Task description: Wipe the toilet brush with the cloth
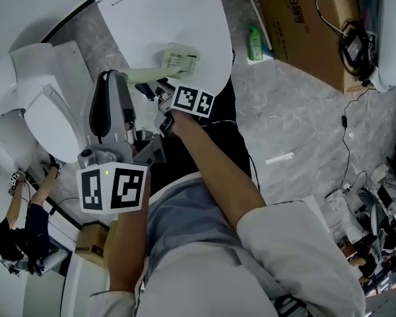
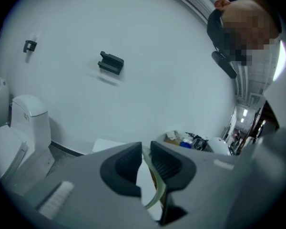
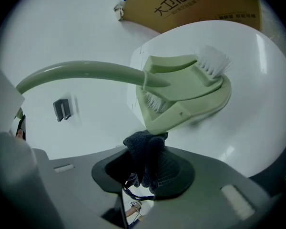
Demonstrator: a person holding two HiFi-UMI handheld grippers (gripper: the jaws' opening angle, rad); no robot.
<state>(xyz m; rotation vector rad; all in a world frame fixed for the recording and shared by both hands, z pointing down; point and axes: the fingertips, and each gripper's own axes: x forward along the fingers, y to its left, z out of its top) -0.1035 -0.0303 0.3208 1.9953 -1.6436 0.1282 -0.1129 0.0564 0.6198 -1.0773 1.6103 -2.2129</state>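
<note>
A pale green toilet brush lies with its head [image 1: 179, 61] on the white table [image 1: 158, 12], and its handle [image 1: 140, 75] runs left. My left gripper [image 1: 119, 78] is shut on that thin handle [image 2: 155, 193], which shows as a green strip between the jaws [image 2: 145, 162]. My right gripper [image 1: 160, 92] is shut on a dark cloth [image 3: 145, 155], bunched between its pads just below the brush head [image 3: 186, 92]. White bristles [image 3: 212, 61] stick out at the head's far side. The cloth sits close under the head's edge; I cannot tell whether it touches.
White toilets [image 1: 36, 104] stand at the left. A cardboard box [image 1: 303, 18], a green bottle [image 1: 254, 43] and black cables [image 1: 346, 121] are on the grey floor to the right. A dark hook [image 2: 110, 63] hangs on the white wall.
</note>
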